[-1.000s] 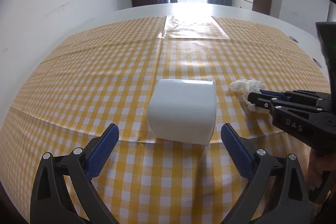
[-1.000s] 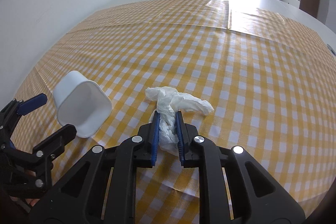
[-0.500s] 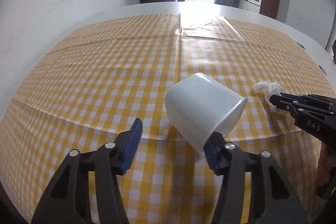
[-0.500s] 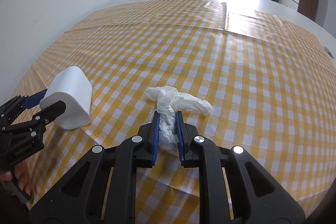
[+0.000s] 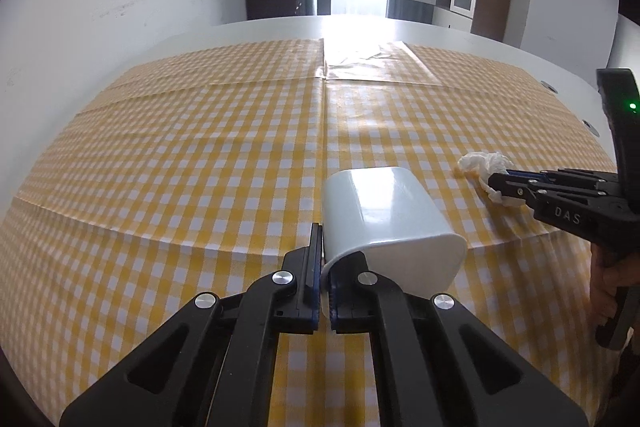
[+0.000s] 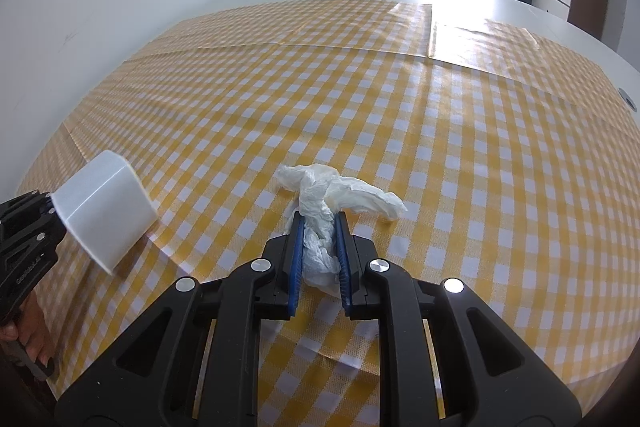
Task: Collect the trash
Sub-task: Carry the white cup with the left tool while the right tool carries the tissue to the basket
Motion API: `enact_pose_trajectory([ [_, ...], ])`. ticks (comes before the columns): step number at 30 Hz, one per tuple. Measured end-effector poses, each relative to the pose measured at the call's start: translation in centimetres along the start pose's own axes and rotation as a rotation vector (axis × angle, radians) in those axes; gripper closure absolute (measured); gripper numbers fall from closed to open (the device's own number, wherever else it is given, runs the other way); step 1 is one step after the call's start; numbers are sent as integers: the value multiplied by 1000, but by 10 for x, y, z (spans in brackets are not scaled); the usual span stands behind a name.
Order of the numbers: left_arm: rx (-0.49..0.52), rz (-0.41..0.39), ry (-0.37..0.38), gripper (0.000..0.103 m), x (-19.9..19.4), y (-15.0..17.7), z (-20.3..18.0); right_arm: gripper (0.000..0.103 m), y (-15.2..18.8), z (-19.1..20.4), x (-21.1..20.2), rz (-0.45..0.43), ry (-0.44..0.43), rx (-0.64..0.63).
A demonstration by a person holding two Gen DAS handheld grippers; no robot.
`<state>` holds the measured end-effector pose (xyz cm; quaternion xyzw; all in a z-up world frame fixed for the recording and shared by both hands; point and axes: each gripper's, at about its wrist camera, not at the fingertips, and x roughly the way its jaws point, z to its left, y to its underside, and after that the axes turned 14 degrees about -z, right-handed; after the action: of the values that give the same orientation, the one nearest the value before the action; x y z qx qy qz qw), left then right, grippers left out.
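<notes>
A white plastic cup [image 5: 384, 219] is tipped on its side near the front edge of the table, mouth toward my left gripper [image 5: 325, 251]. That gripper is shut on the cup's rim wall, one pad outside and one inside. The right wrist view shows the same cup [image 6: 104, 211] at far left, with the left gripper [image 6: 44, 211] at its mouth. A crumpled white tissue [image 6: 340, 187] lies on the cloth, and my right gripper [image 6: 318, 231] is shut on its near end. In the left wrist view the tissue [image 5: 484, 163] and right gripper [image 5: 496, 183] sit at the right.
A yellow-and-white checked tablecloth [image 5: 200, 147] covers a white table [image 5: 480, 55] and hangs over its near edge. A white wall runs along the left. A person's hand [image 5: 608, 275] holds the right gripper's handle. Dark cabinets and a bright doorway stand beyond the table.
My left gripper went from wide open around the cup to shut on its rim, and the cup turned and tipped. The right gripper and tissue stayed put.
</notes>
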<state>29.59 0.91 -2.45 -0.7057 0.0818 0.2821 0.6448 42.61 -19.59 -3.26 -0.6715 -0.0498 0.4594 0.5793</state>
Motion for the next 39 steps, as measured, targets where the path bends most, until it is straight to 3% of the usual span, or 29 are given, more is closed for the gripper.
enact_pose_trajectory([
  [5,-38,-1,65,101,-38,9,13,90,-2,2,1,2,4,2],
  [7,-40,-8,83,101,-54,15,18,91,-5,3,-2,-4,55,2],
  [15,-97,-35,172,101,-109,34,40,91,11,49,-55,-47,69,-31],
  [25,-109,-83,232,101,-179,64,56,91,65,127,-135,-132,69,-62],
  [32,-110,-99,240,101,-229,96,69,91,106,161,-183,-172,10,-55],
  [39,-96,-66,262,101,-258,135,72,91,157,194,-224,-186,-57,-64],
])
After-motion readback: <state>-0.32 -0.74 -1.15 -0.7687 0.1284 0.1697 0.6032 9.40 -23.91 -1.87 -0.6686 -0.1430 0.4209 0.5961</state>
